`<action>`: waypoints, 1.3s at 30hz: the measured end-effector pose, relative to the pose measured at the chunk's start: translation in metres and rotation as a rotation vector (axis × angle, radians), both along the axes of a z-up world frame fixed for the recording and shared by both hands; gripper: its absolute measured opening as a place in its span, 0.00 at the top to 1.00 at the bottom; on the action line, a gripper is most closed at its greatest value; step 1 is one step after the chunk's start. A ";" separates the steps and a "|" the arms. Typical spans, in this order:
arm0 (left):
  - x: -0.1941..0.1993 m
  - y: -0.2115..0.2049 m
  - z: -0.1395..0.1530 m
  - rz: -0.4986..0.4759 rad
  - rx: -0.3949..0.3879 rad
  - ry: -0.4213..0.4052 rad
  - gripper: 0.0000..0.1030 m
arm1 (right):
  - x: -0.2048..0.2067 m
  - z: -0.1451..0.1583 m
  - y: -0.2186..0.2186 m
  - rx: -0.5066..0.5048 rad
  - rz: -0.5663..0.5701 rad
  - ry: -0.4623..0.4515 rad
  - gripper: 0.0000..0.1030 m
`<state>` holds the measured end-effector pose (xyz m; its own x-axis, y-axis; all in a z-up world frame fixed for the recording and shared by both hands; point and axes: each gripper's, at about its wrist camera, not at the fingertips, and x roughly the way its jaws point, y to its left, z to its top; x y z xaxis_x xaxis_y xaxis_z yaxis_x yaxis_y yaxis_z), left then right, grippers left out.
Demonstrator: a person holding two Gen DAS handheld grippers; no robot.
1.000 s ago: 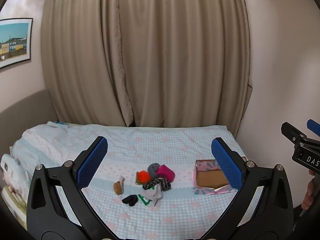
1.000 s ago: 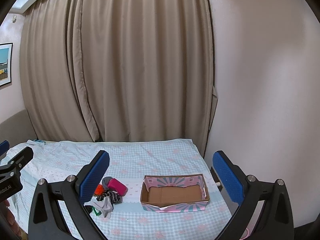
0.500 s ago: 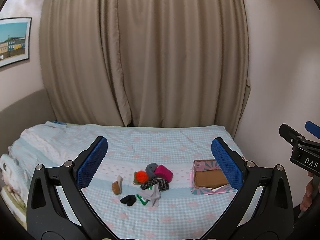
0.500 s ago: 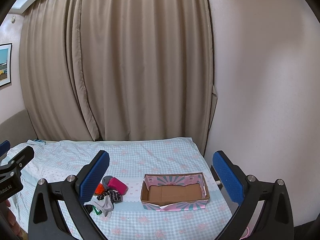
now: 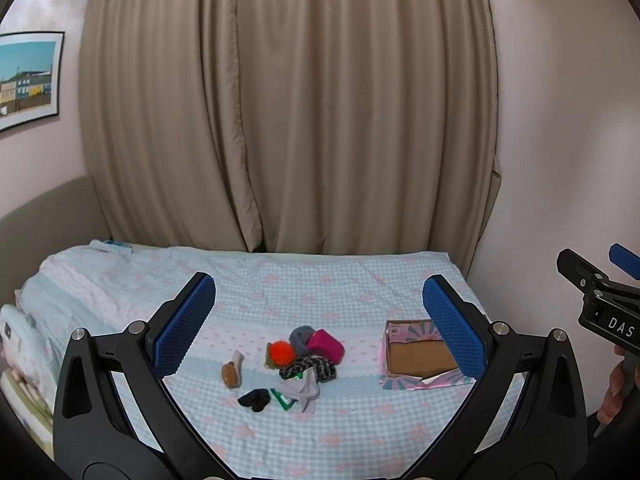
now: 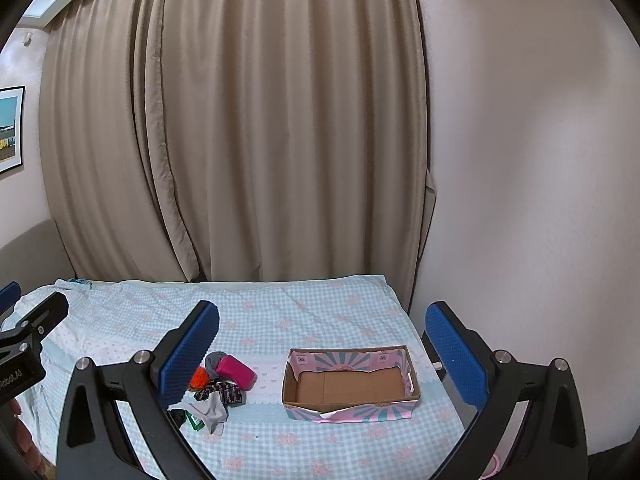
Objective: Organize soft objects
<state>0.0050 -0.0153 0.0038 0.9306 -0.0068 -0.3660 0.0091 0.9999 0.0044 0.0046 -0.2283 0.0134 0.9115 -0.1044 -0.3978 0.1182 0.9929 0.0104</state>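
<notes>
A bed [image 5: 360,432] with a light blue checked cover stands against a beige curtain [image 5: 288,112] and a pale wall, and on it a small pile of soft objects [image 5: 298,364] lies left of an open cardboard box [image 6: 348,386], apart from it. The left gripper [image 5: 319,326] and the right gripper [image 6: 322,340] both hover above the bed with fingers spread wide, holding nothing. Only the left wrist view shows a brown piece [image 5: 231,374], perhaps a sock, beside the pile, while only the right wrist view shows the whole bare box floor.
</notes>
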 end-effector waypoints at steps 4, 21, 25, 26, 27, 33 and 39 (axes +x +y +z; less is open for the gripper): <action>0.001 0.000 0.000 -0.002 0.002 -0.002 0.00 | 0.000 0.000 0.000 0.001 -0.001 0.000 0.00; 0.004 -0.006 0.002 -0.010 0.000 0.001 0.00 | 0.000 -0.001 0.001 0.002 0.001 -0.001 0.00; 0.004 -0.006 0.003 -0.012 -0.002 0.000 0.00 | 0.002 -0.001 0.000 0.003 0.002 -0.001 0.00; 0.004 -0.008 0.003 -0.012 -0.001 0.000 0.00 | 0.002 0.000 0.000 0.003 0.002 -0.001 0.00; 0.003 -0.007 0.003 -0.013 -0.002 -0.001 0.00 | 0.002 0.000 0.001 0.002 0.001 -0.001 0.00; 0.002 -0.006 0.004 -0.004 -0.004 0.003 0.00 | 0.002 -0.001 0.000 0.015 0.008 -0.001 0.00; 0.002 0.015 0.002 0.041 -0.019 0.016 0.00 | 0.010 -0.001 0.013 0.016 0.045 0.019 0.00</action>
<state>0.0072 0.0002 0.0056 0.9241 0.0239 -0.3814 -0.0318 0.9994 -0.0146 0.0142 -0.2153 0.0128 0.9074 -0.0574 -0.4162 0.0741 0.9970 0.0240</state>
